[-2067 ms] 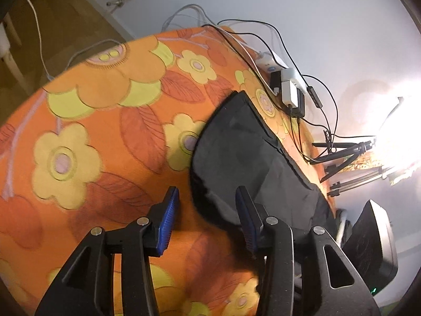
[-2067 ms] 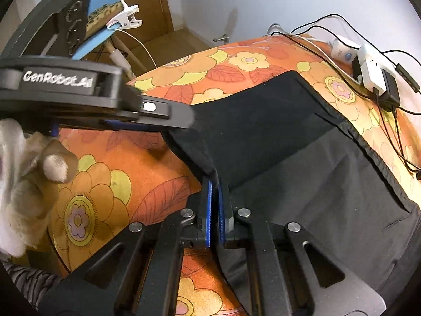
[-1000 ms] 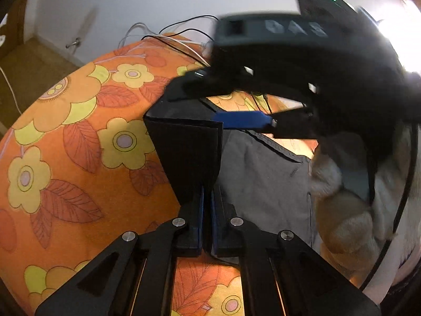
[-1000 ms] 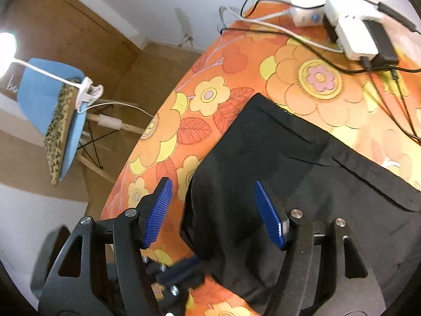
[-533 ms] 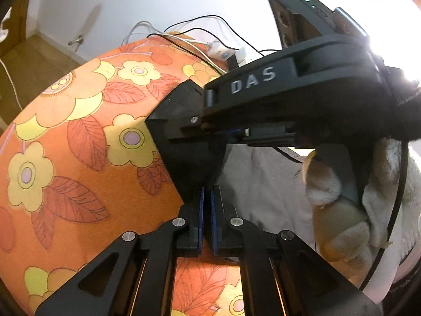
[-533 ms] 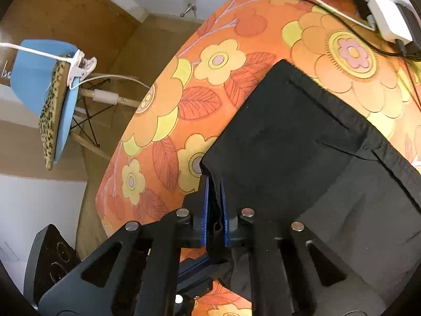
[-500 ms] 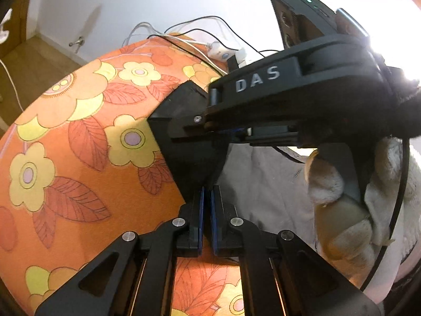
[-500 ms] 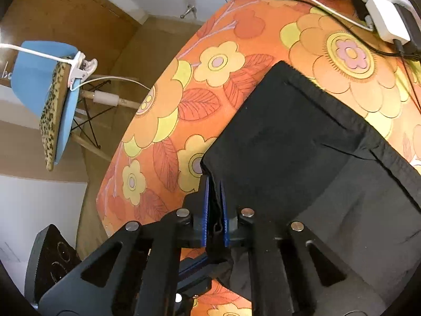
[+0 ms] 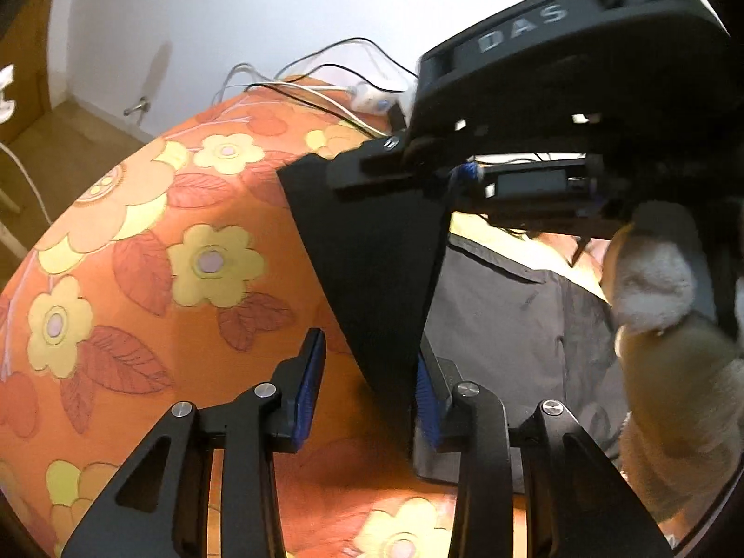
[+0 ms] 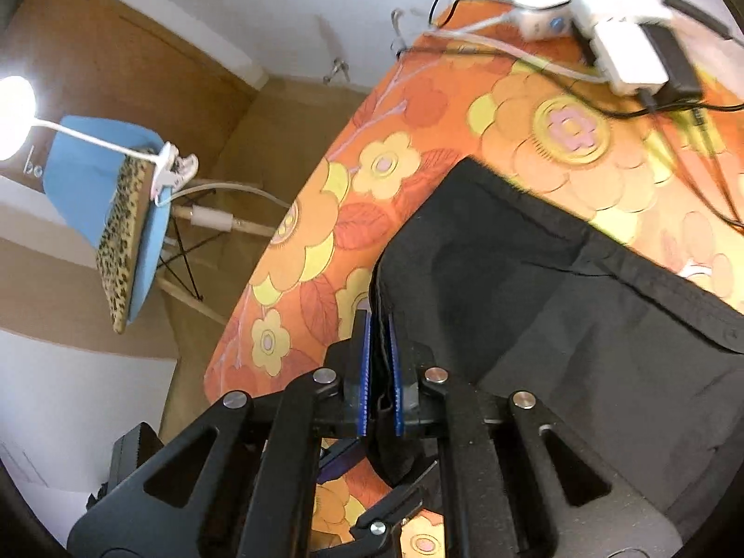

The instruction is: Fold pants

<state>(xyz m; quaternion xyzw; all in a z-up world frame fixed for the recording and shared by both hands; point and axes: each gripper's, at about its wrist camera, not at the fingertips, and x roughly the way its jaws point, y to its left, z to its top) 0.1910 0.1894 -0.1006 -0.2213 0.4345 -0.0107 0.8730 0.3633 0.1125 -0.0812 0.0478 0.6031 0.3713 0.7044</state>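
The black pants point(image 10: 581, 316) lie on a round table with an orange flowered cloth point(image 9: 139, 251). My right gripper point(image 10: 379, 344) is shut on the pants' left edge and holds it lifted. In the left wrist view that lifted part hangs as a taut dark flap point(image 9: 376, 251) under the right gripper point(image 9: 465, 172). My left gripper point(image 9: 367, 386) is open. The flap's lower tip hangs between its blue pads point(image 9: 309, 381), against the right one. The rest of the pants lies flat to the right point(image 9: 521, 307).
A white power strip and adapters with black cables point(image 10: 623, 46) lie at the table's far edge. A blue chair with a leopard cushion point(image 10: 125, 214) and a clip lamp stand on the wooden floor beyond the table's left edge.
My left gripper has opened and let go of the pants. The right gripper stays shut on the edge and has lifted it higher.
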